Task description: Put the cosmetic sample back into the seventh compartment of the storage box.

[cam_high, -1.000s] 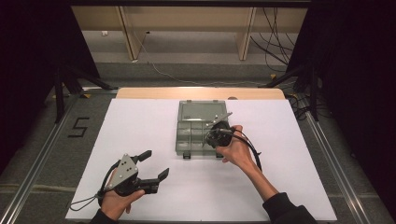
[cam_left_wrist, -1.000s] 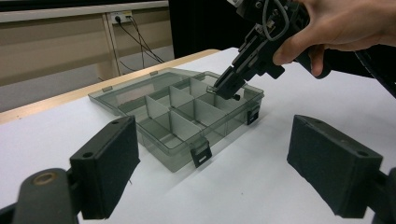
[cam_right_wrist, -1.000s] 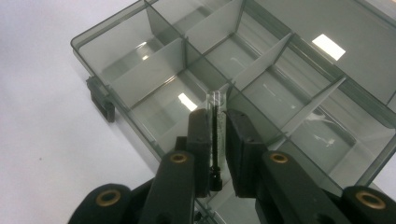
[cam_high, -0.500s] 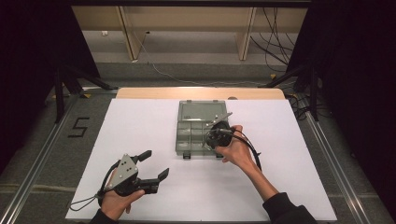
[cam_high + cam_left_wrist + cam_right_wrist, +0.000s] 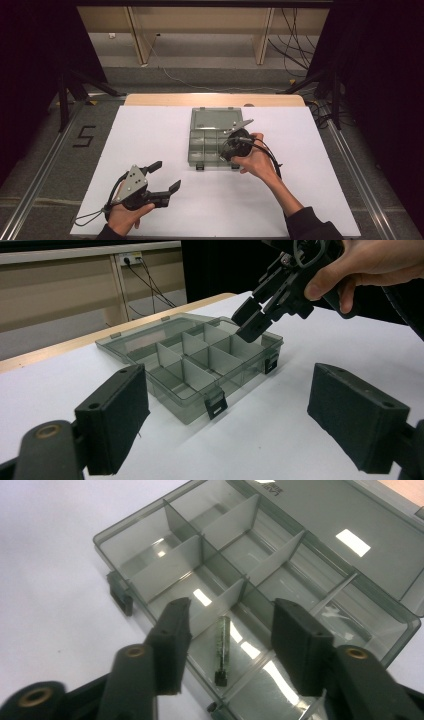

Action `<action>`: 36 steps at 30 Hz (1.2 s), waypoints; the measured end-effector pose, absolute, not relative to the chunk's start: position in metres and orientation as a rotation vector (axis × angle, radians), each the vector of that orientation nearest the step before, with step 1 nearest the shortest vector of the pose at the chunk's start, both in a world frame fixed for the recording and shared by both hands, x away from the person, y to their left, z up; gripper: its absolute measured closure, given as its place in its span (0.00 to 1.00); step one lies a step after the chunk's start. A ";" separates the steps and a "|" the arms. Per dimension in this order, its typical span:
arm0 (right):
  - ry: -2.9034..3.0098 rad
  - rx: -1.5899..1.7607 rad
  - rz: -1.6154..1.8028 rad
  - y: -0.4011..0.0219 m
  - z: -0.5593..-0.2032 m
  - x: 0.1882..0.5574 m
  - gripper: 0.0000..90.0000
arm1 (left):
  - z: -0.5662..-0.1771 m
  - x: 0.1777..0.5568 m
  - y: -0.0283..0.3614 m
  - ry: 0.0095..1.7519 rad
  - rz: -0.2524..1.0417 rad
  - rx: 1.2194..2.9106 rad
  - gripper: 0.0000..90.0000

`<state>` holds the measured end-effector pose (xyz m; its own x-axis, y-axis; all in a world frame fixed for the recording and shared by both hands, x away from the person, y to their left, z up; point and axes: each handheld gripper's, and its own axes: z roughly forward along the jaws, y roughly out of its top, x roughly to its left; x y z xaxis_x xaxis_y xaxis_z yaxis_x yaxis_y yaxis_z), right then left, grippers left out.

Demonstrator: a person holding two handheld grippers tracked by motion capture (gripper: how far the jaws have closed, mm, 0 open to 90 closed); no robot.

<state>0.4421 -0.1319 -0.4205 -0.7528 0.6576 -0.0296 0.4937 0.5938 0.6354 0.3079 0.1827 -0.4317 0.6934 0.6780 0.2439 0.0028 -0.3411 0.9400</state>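
Note:
A smoky grey compartment box (image 5: 193, 145) lies open in the middle of the white table, its lid folded back. My right gripper (image 5: 231, 150) hangs over its near right corner, tips pointing down into the box (image 5: 130, 530). The jaws of the right gripper (image 5: 235, 640) have just been opening. A thin dark green stick (image 5: 221, 650) lies loose in the compartment beneath the gap, touching neither pad. My left gripper (image 5: 167, 176) rests at the table's front left, open and empty. From the left gripper (image 5: 235, 415) I look at the box (image 5: 195, 410) and the right gripper (image 5: 250, 325) above it.
The white table top (image 5: 310, 200) extends around the box on all sides. A wooden strip (image 5: 165, 99) runs along the far edge. Beyond it are floor, cables and dark stands. A "5" (image 5: 84, 136) is marked on the floor at left.
Both hands keep their places in the high view; no clear difference shows at that size.

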 end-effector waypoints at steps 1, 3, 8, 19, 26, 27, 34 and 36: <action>2.549 0.945 0.920 -0.132 -0.421 0.441 0.52 | -0.432 0.308 0.182 0.536 0.762 1.792 0.17; 2.551 0.926 0.926 -0.132 -0.420 0.442 0.50 | -0.432 0.308 0.183 0.539 0.764 1.800 0.17; 2.539 0.926 0.971 -0.134 -0.414 0.437 0.45 | -0.432 0.308 0.183 0.539 0.761 1.798 0.17; 2.494 0.906 1.085 -0.135 -0.404 0.430 0.41 | -0.432 0.308 0.183 0.540 0.761 1.797 0.17; 2.477 0.907 1.100 -0.136 -0.402 0.428 0.33 | -0.432 0.308 0.183 0.540 0.762 1.798 0.17; 2.458 0.927 1.120 -0.135 -0.402 0.426 0.32 | -0.432 0.308 0.183 0.539 0.764 1.798 0.17; 2.445 0.900 1.145 -0.140 -0.397 0.421 0.23 | -0.432 0.308 0.183 0.539 0.763 1.801 0.17; 2.437 0.895 1.159 -0.141 -0.396 0.419 0.23 | -0.433 0.309 0.182 0.534 0.762 1.788 0.17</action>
<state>0.4192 -0.1408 -0.3962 -0.7623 0.6473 -0.0009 0.4078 0.4814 0.7759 0.3087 0.1821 -0.4326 0.6951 0.6776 0.2401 -0.0050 -0.3295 0.9441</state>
